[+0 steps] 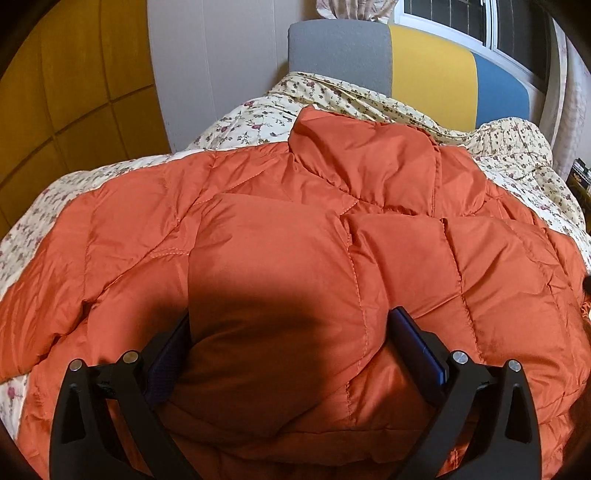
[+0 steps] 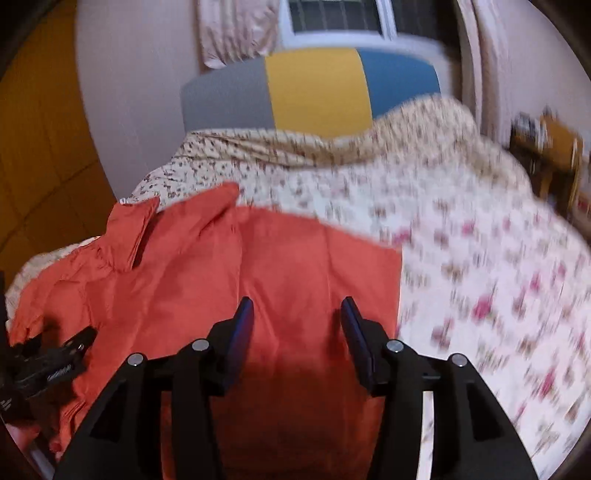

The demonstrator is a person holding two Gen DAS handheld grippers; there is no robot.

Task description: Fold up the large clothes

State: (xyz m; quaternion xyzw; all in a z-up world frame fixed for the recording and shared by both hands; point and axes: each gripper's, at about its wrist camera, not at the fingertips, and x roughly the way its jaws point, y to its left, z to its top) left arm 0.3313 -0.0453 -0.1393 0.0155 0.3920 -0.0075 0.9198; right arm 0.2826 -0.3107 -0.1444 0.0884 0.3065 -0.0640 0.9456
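Note:
An orange quilted puffer jacket (image 1: 332, 206) lies spread on a floral bedspread (image 1: 258, 122). A puffy fold of it bulges between the wide-apart fingers of my left gripper (image 1: 290, 325), with the blue pads against its sides. In the right wrist view the jacket (image 2: 258, 266) lies below my right gripper (image 2: 297, 314), which is open over the jacket's right part and holds nothing. The left gripper (image 2: 55, 354) shows at that view's left edge. The right wrist view is blurred.
A grey, yellow and blue headboard (image 1: 424, 70) stands behind the bed, with a window (image 1: 461, 22) above it. A wooden wardrobe (image 1: 74, 92) is at the left. A wooden shelf (image 2: 554, 155) stands at the right of the bed.

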